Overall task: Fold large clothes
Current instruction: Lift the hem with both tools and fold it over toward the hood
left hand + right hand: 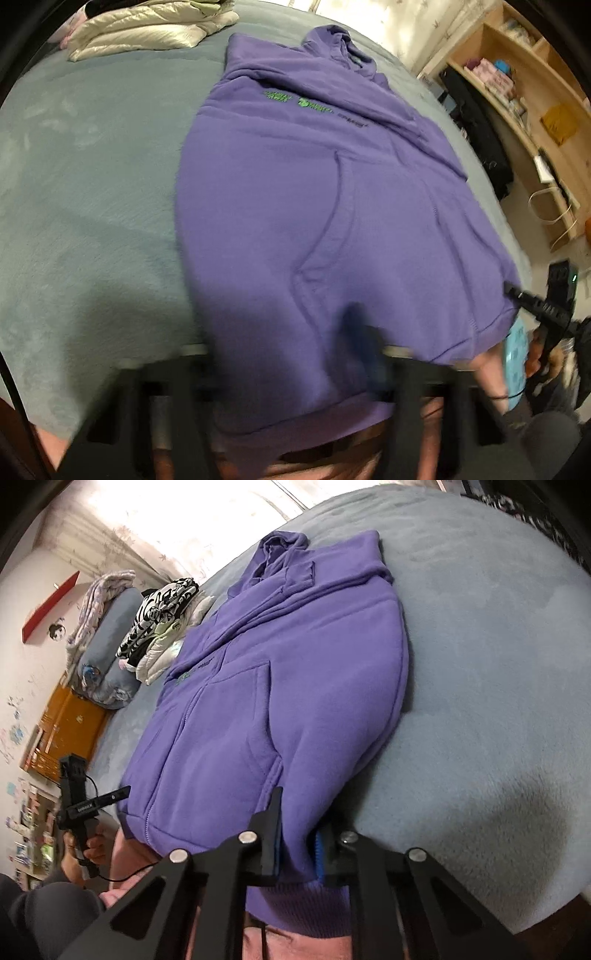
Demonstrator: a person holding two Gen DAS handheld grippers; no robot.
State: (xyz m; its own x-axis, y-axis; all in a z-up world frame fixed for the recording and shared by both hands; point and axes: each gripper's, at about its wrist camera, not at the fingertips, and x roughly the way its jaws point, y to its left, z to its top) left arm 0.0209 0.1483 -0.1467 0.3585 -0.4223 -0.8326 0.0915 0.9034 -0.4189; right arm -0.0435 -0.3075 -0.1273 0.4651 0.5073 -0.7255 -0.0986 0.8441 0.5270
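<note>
A purple hoodie [314, 203] [277, 664] lies flat, front up, on a grey-blue bed [92, 184] [480, 664], its hood at the far end and both sleeves folded in over the chest. Its ribbed hem hangs over the near bed edge. My left gripper [288, 387] is blurred at the hem's left part, with the purple fabric bunched between its fingers. My right gripper [299, 838] pinches the hem's right part between its black finger and blue pad. Each gripper also shows in the other's view: the left gripper [110, 797] and the right gripper [532, 302], both at the hoodie's near corners.
Folded clothes are stacked at the bed's far side: a cream quilted jacket [147, 29] and a black-and-white patterned garment [162, 613], next to a rolled blanket [107, 646]. Wooden shelves [517, 92] line the wall. A person's hand [92, 849] and pink trousers [295, 941] are close to the bed edge.
</note>
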